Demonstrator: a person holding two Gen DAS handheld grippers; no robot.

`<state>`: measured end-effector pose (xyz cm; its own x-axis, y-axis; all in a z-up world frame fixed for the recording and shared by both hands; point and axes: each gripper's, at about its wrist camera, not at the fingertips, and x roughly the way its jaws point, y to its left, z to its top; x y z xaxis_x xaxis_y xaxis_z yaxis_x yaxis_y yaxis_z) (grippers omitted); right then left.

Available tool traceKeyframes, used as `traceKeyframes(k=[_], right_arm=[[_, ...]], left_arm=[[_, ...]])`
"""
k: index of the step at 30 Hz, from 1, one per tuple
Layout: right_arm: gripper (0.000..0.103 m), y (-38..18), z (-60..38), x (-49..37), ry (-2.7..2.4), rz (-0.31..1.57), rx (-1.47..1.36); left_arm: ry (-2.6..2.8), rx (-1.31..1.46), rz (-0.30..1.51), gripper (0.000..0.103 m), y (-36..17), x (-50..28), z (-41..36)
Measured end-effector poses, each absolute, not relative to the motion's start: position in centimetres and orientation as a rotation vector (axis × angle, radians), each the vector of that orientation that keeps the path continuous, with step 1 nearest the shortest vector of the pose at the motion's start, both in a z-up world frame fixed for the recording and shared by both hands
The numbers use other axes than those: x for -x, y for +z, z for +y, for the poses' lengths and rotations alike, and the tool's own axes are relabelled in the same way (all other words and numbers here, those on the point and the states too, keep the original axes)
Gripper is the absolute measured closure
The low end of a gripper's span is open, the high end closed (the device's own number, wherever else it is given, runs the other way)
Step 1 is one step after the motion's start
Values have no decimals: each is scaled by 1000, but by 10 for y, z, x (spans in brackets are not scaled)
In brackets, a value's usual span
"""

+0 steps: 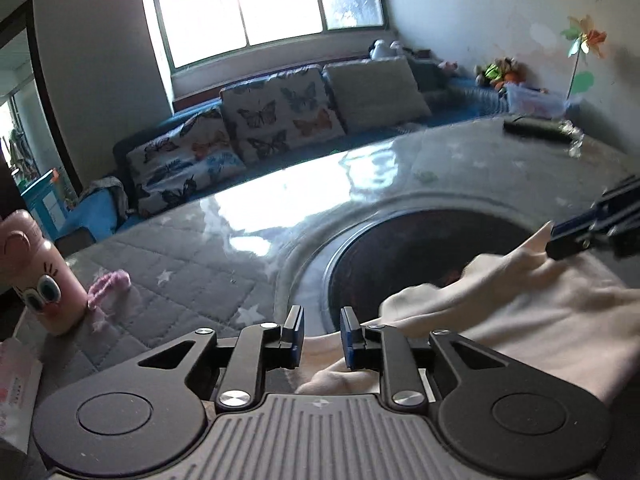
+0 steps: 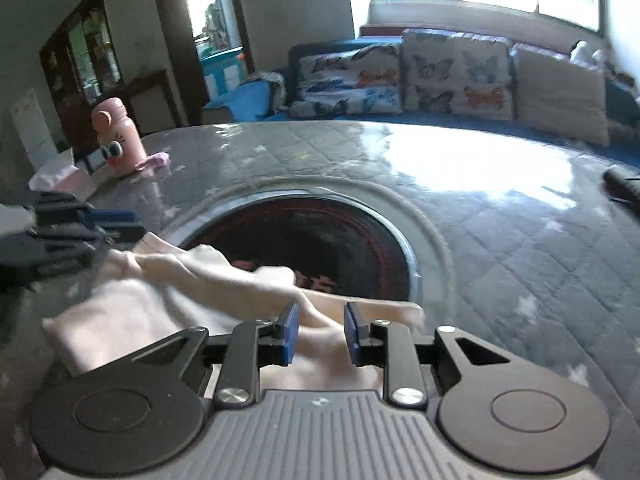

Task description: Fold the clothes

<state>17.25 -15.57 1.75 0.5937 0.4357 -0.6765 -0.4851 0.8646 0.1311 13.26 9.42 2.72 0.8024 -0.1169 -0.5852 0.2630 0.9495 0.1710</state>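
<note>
though parted, tongs over garment

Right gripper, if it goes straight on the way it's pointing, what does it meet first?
Most likely the cream garment lying just past the right gripper, with the dark round inset of the table beyond. Depth is unclear.

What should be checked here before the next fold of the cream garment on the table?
1. Left gripper free of the cream garment: ok, jaws apart.
2. Right gripper free: ok, jaws apart over cloth.
3. Garment flat: not ok, rumpled ridge across it.
4. Garment clear of the dark round inset: not ok, edge overlaps it.
5. Pink bottle clear of the garment: ok.
6. Fold edges aligned: cannot tell.
</note>
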Motion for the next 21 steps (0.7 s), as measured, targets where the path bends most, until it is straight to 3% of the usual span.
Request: traceKeyframes(k=[10, 21], right_arm=[[82, 2, -149, -184, 492, 789, 56], [82, 14, -126, -176, 566, 746, 88]], left_arm=[[-324, -265, 677, 80, 13, -134, 53], [-294, -218, 727, 79, 4, -156, 61]])
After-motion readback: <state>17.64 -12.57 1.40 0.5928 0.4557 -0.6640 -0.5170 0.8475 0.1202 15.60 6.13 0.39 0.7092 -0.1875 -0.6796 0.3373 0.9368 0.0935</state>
